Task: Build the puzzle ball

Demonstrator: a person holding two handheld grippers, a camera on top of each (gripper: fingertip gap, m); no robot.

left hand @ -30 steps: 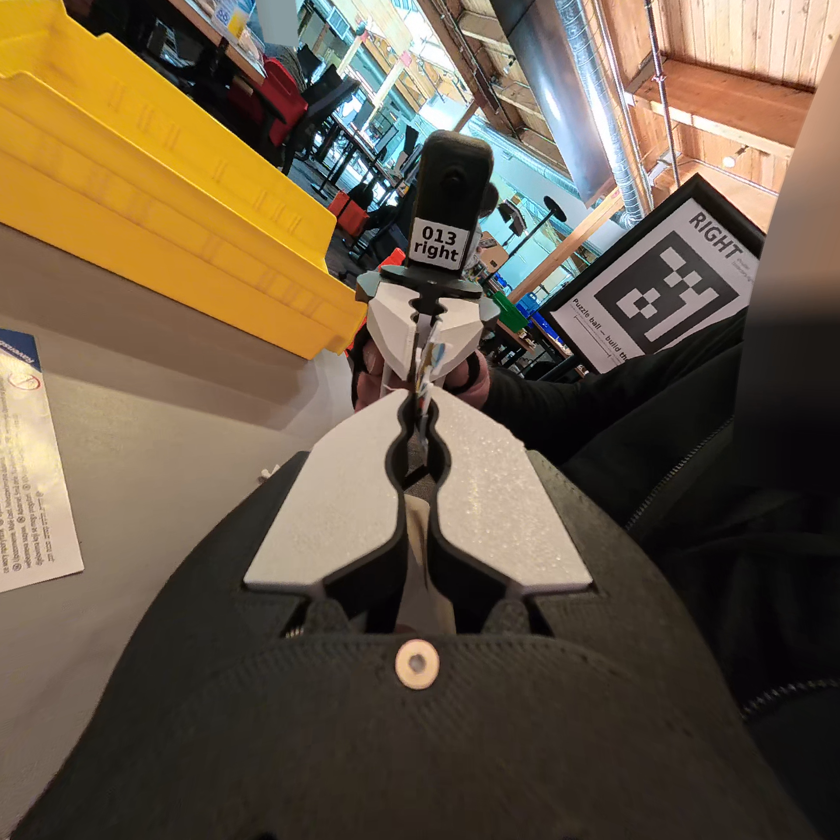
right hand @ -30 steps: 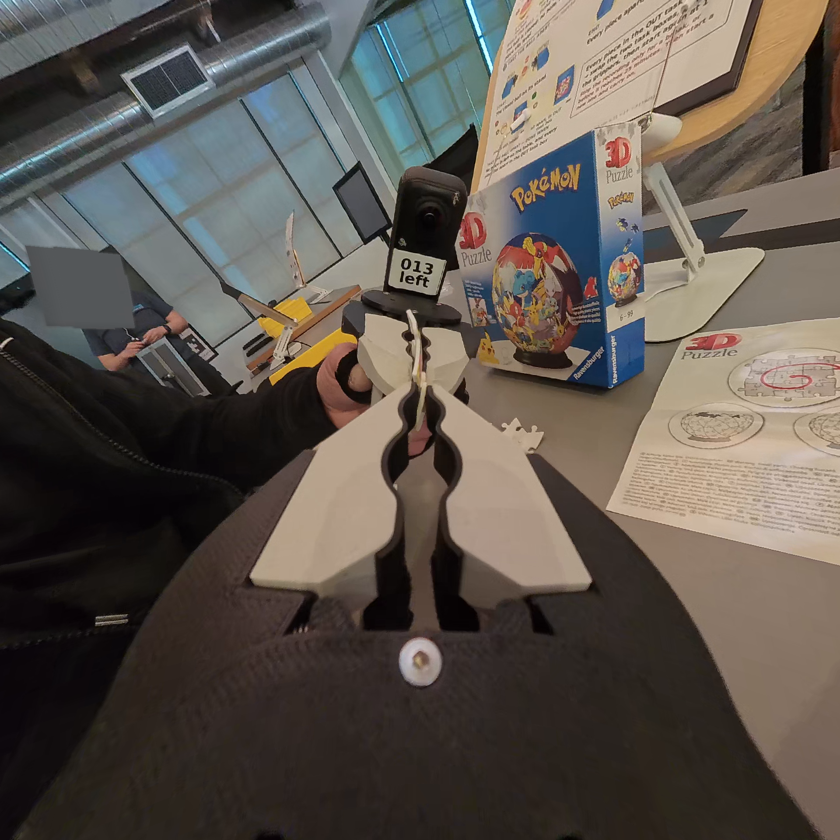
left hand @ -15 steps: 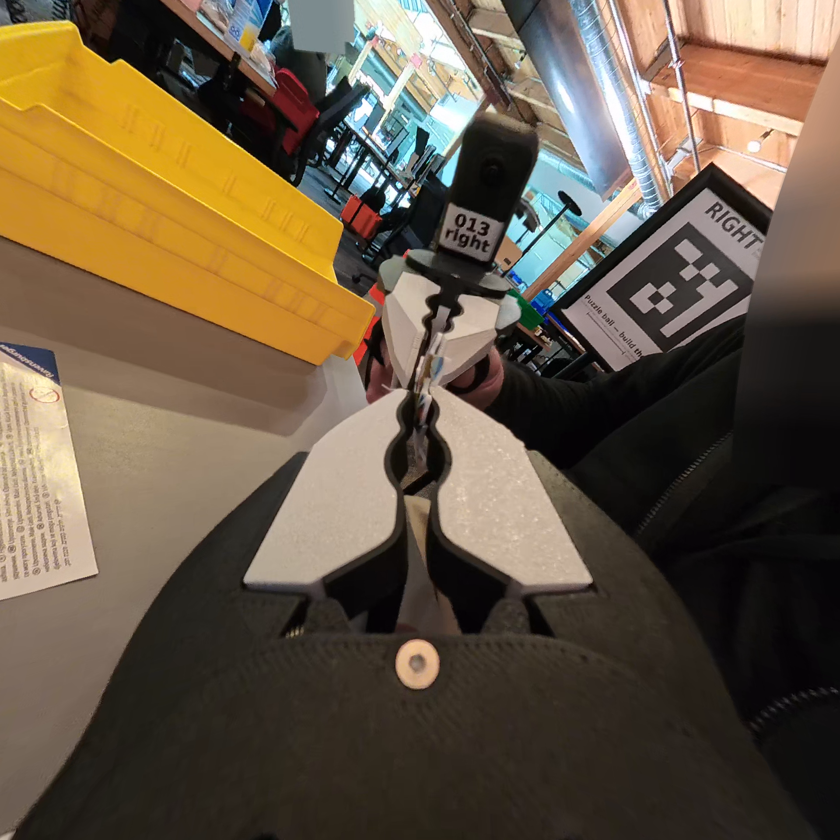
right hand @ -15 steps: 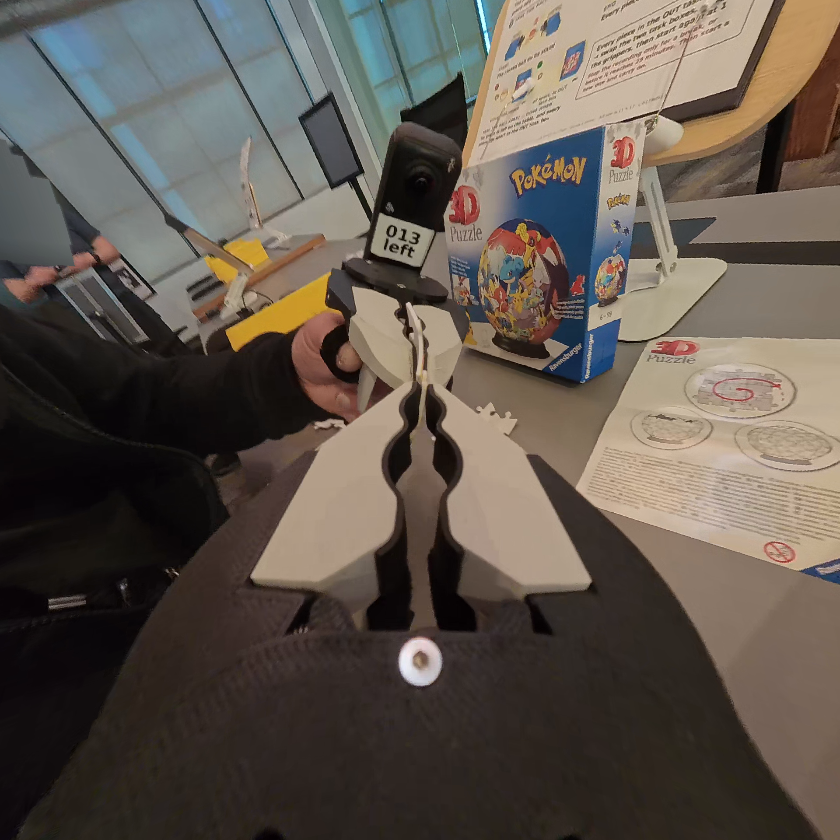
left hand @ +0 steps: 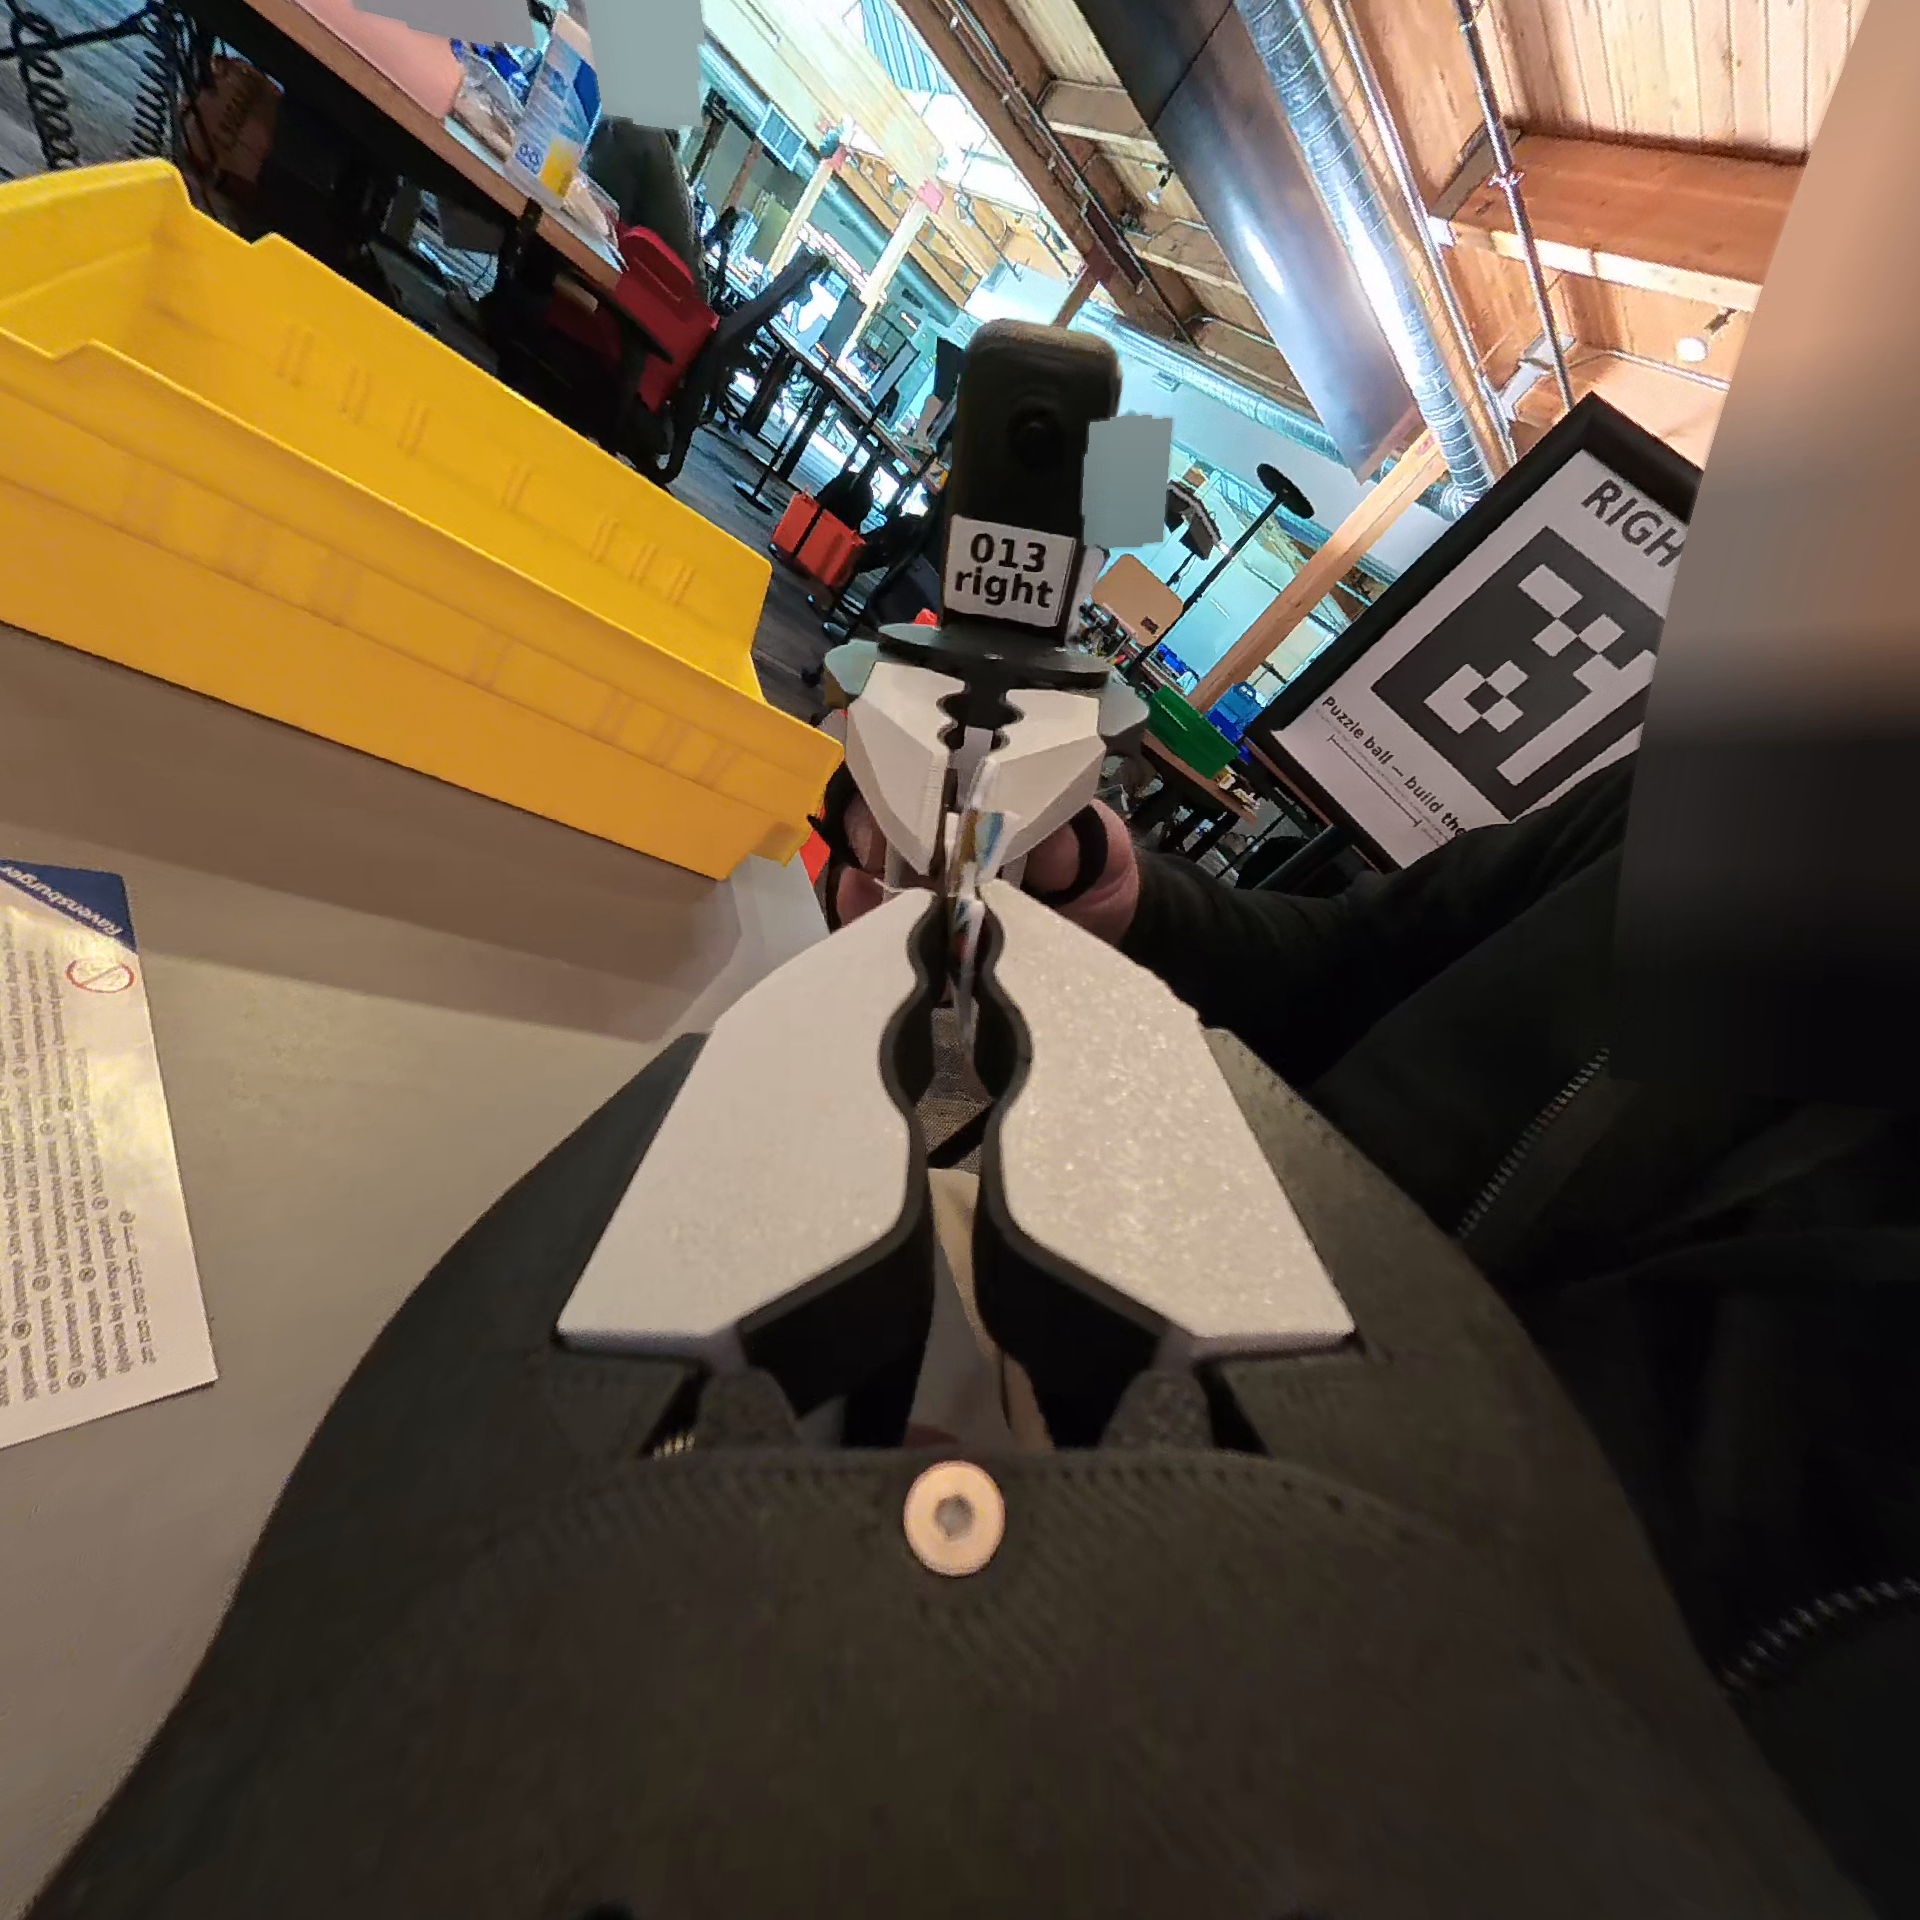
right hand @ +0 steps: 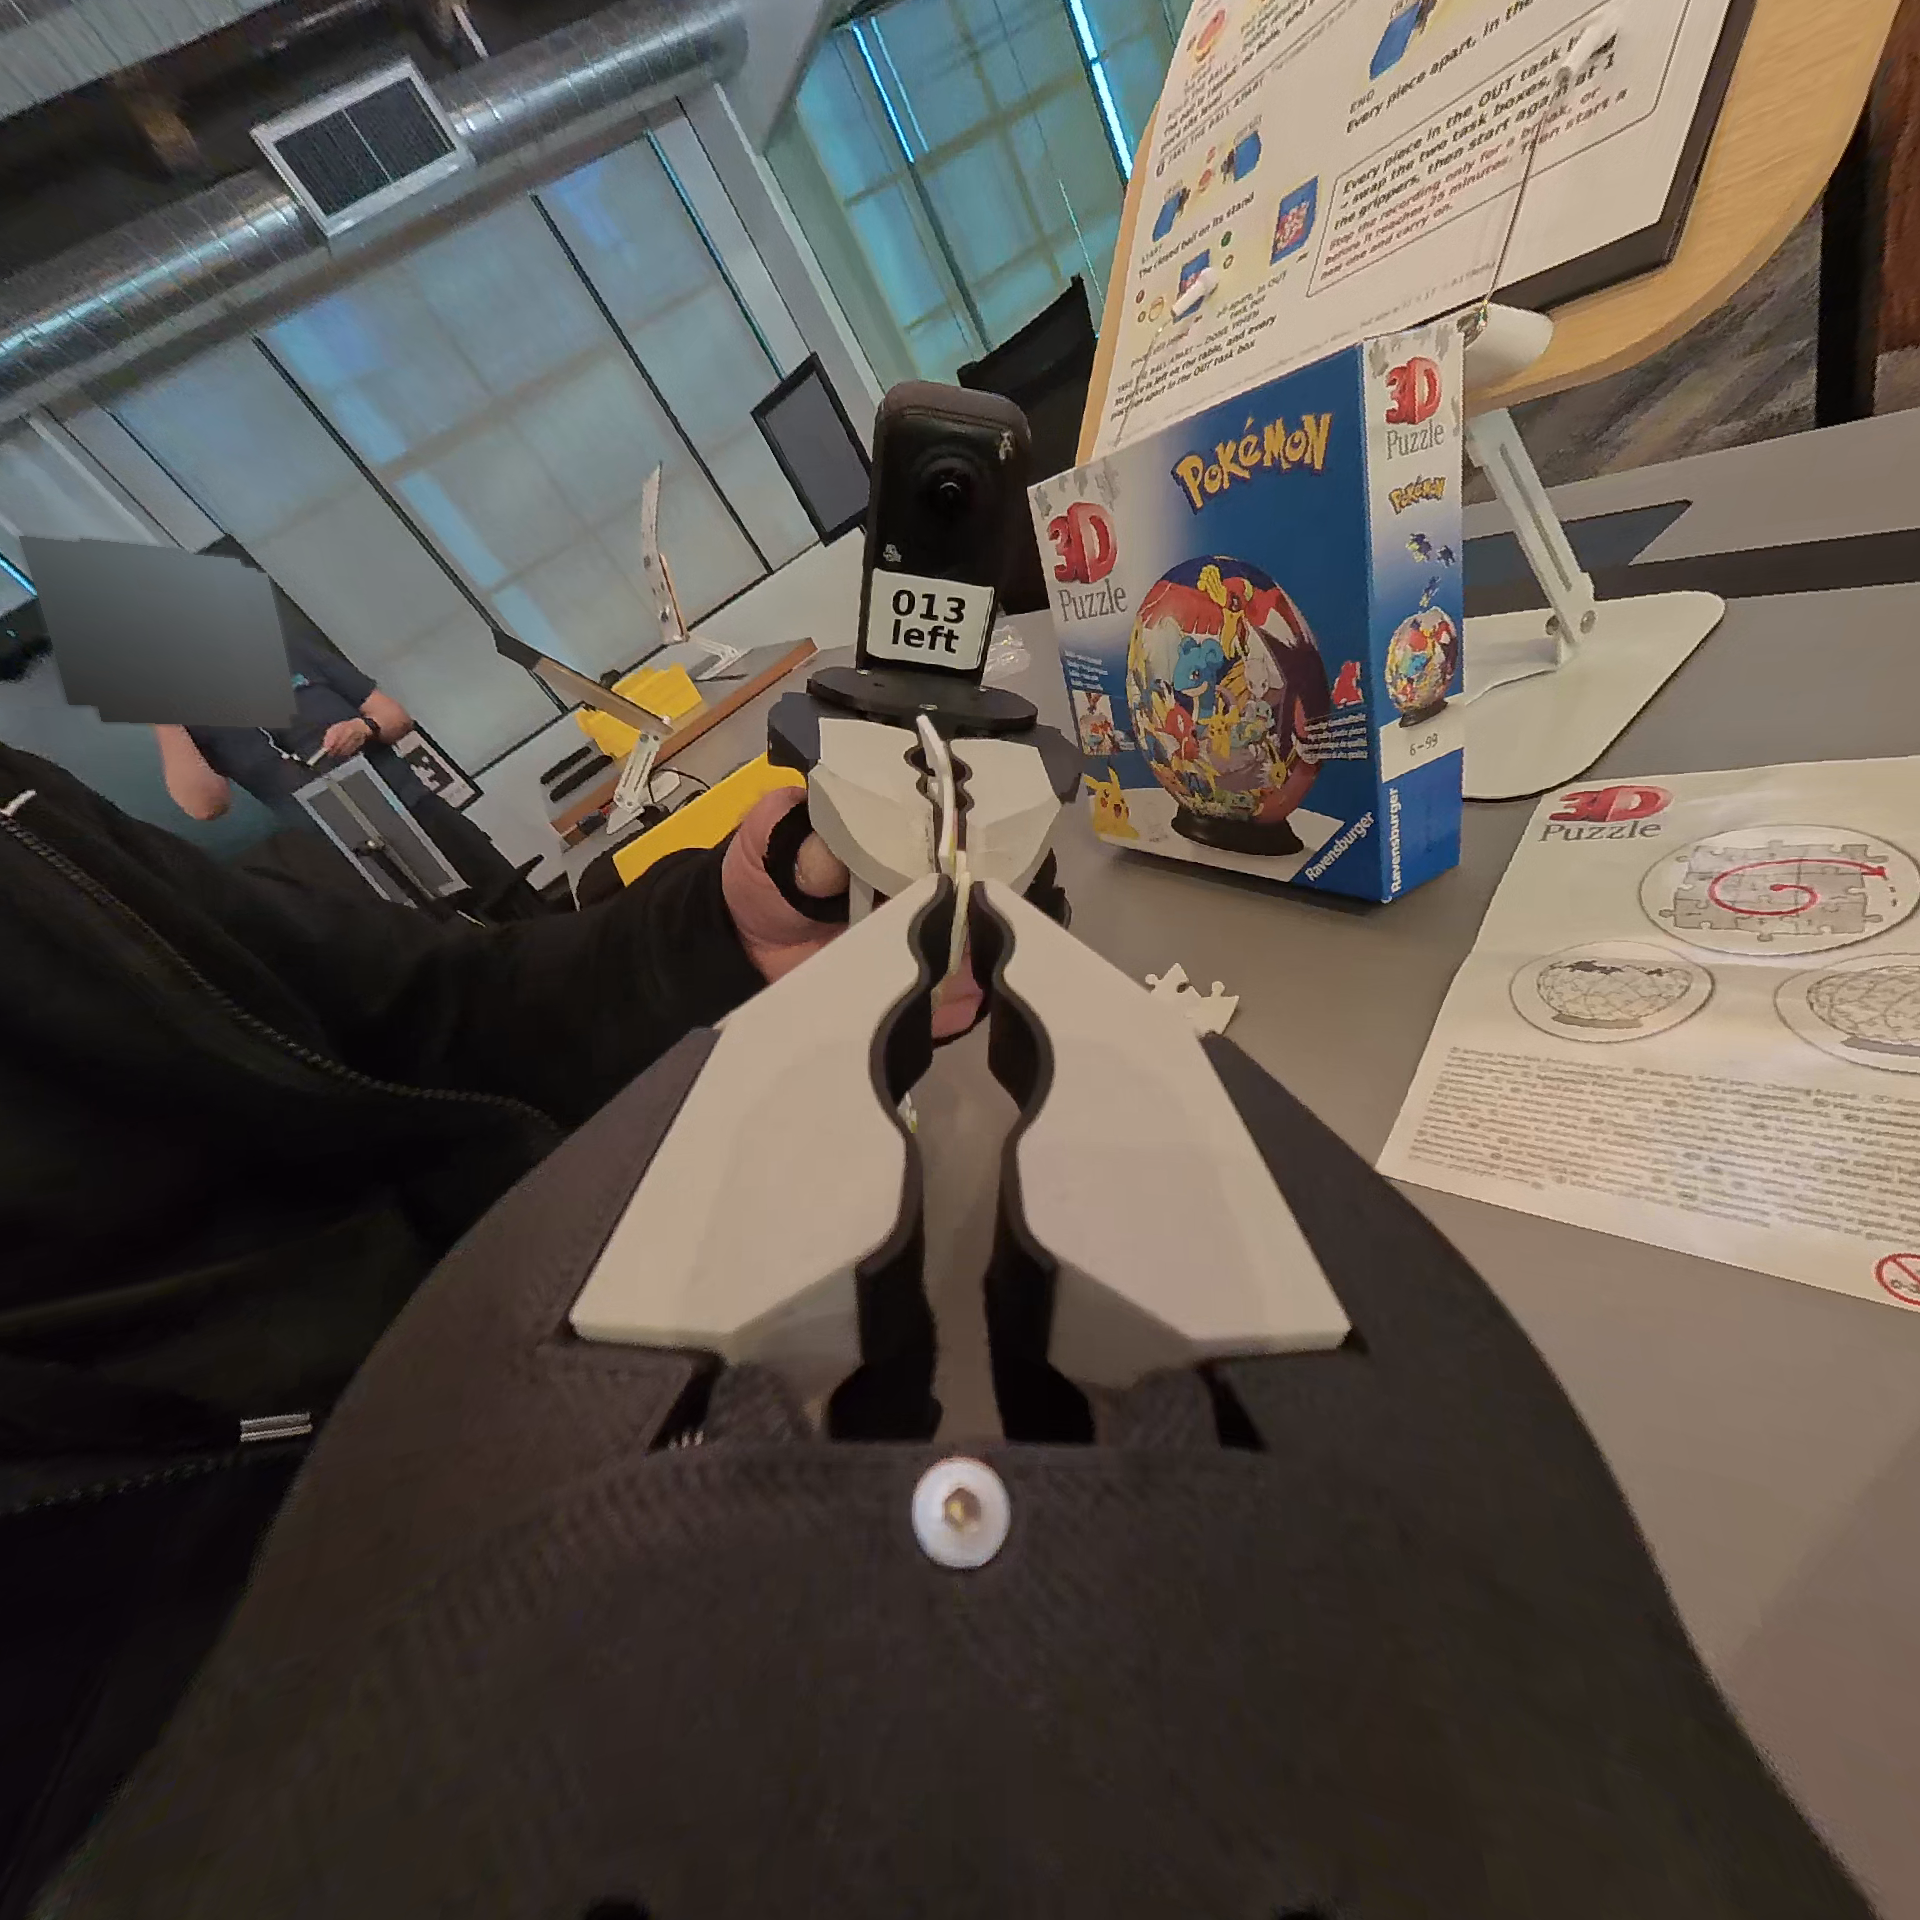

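Your left gripper (left hand: 961,925) and right gripper (right hand: 951,894) face each other tip to tip above the grey table (right hand: 1558,1403). Each set of jaws is pinched on a thin curved puzzle piece: the colour-printed piece (left hand: 977,842) in the right, the white-backed piece (right hand: 940,800) in the left. The two edges meet between the tips; whether they have locked cannot be told. Assembly appears to be at an early stage: no partly built ball is visible, and one loose white puzzle piece (right hand: 1195,997) lies near the blue puzzle box (right hand: 1257,644).
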